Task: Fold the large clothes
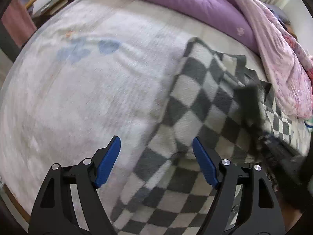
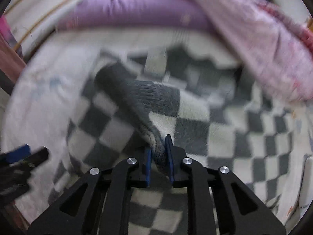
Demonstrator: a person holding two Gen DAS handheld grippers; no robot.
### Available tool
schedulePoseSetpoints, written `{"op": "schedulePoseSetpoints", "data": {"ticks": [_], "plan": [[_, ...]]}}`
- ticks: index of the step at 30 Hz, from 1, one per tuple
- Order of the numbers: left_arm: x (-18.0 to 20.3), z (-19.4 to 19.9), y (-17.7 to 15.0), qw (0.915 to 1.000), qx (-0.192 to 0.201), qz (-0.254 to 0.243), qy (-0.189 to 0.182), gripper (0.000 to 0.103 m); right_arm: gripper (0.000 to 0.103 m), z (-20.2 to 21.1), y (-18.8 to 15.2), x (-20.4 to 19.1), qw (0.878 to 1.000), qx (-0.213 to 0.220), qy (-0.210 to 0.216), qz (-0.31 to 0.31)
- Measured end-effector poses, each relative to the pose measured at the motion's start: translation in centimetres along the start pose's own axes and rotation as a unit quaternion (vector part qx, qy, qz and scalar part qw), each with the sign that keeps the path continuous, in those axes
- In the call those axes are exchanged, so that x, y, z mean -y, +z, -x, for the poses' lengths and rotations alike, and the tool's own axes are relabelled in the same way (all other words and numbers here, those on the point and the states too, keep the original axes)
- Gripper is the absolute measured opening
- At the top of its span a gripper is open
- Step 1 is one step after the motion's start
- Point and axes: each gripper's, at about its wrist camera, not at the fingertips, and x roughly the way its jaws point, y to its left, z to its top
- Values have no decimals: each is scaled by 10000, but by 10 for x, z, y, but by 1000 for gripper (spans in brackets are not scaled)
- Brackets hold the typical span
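Right wrist — right gripper [image 2: 158,146] tight on checkered garment [image 2: 166,105] fold.

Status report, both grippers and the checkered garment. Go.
Left gripper open, over the checkered garment, gripping nothing. Right gripper shut on a bunched garment edge. Purple quilt heaped beyond it, not blocking.

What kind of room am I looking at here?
Most likely a bedroom. The checkered garment lies spread on a bed with a white sheet, and a purple quilt is bunched along the far side beside a pink floral cover.
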Motion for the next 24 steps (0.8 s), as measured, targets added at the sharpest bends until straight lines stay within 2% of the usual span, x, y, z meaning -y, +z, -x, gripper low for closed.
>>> {"op": "schedulePoseSetpoints", "data": {"ticks": [2,3,4,6,8,12,14,15,16,17,18,19,20,22,24], "plan": [[-9,0,-1,9999,2,100,-38,77,29,-9,-5,0,9996,-275,91,-47],[-12,-1,-1,9999,-2,138,-52,77,52,-10,-9,1,9990,-343,258,-110],[-14,-1,-1,9998,-26,193,-79,77,70,-5,-12,3,9989,-305,333,-153],[-14,-3,0,9993,-62,321,-196,77,73,12,-17,4,9987,-53,506,-61],[-9,-3,3,9988,-77,385,-305,77,73,25,-17,12,9988,110,471,4],[14,-8,17,9989,-59,157,-443,77,73,51,-27,54,9970,412,555,-359],[29,-9,24,9984,-30,20,-568,77,63,57,-33,91,9946,529,541,-716],[43,-10,27,9979,-7,-95,-646,77,42,58,-35,115,9924,543,519,-975],[56,-13,31,9970,-9,-234,-732,77,27,58,-39,137,9899,518,473,-1233],[67,-16,34,9965,-19,-344,-767,77,24,57,-44,170,9854,453,407,-1588],[77,-18,34,9961,-30,-447,-766,77,14,59,-52,192,9822,423,316,-1804],[90,-23,35,9960,-59,-621,-639,77,9,59,-58,218,9776,399,142,-2060],[106,-33,35,9954,-157,-875,-368,77,9,60,-65,243,9725,377,-19,-2296],[122,-51,35,9928,-336,-1136,-171,77,9,58,-76,275,9647,313,-167,-2610],[130,-78,31,9903,-650,-1230,39,77,9,44,-88,301,9562,191,-114,-2919]]}}
